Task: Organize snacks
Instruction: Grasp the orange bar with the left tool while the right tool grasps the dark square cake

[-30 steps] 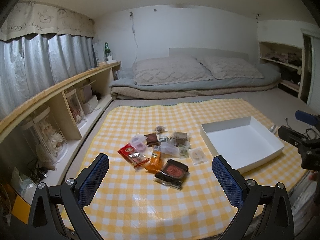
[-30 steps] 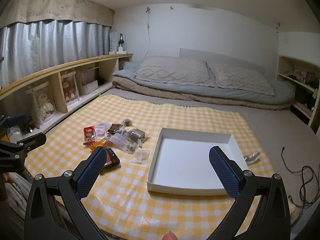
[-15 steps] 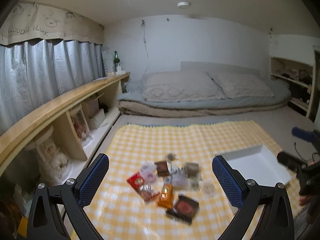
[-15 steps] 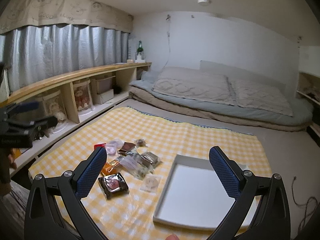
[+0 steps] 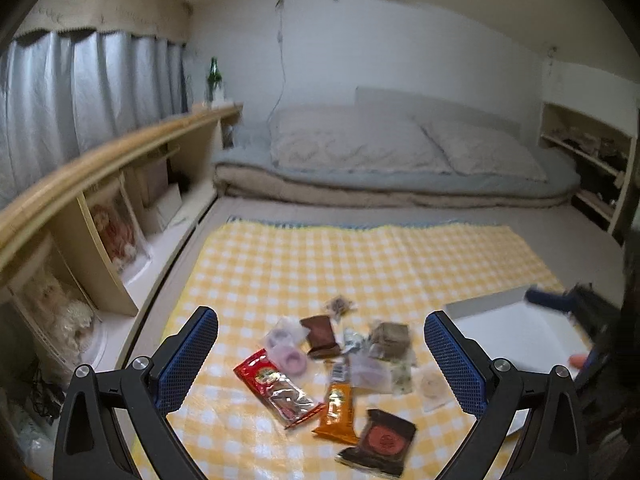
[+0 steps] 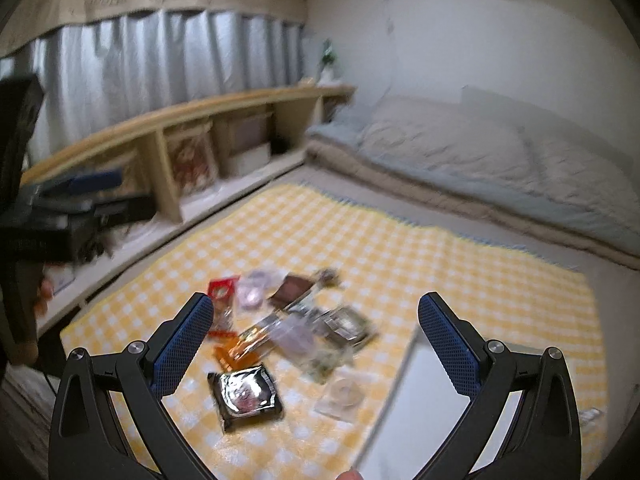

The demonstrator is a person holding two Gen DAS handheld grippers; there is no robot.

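Hovering spread wide and empty, the right claw (image 6: 316,344) is facing the black snack packet (image 6: 245,395) lying just below it near the checked mat's (image 6: 400,248) front edge (left claw (image 5: 320,364) likewise released, farther off).

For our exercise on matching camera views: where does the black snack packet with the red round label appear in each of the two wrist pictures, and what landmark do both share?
Left wrist view: the black packet lies low and right of centre, nearest the camera, just right of the orange packet.
Right wrist view: the black packet lies low and left of centre, between the open jaws.
Shared landmark: the green bottle on the wooden shelf.
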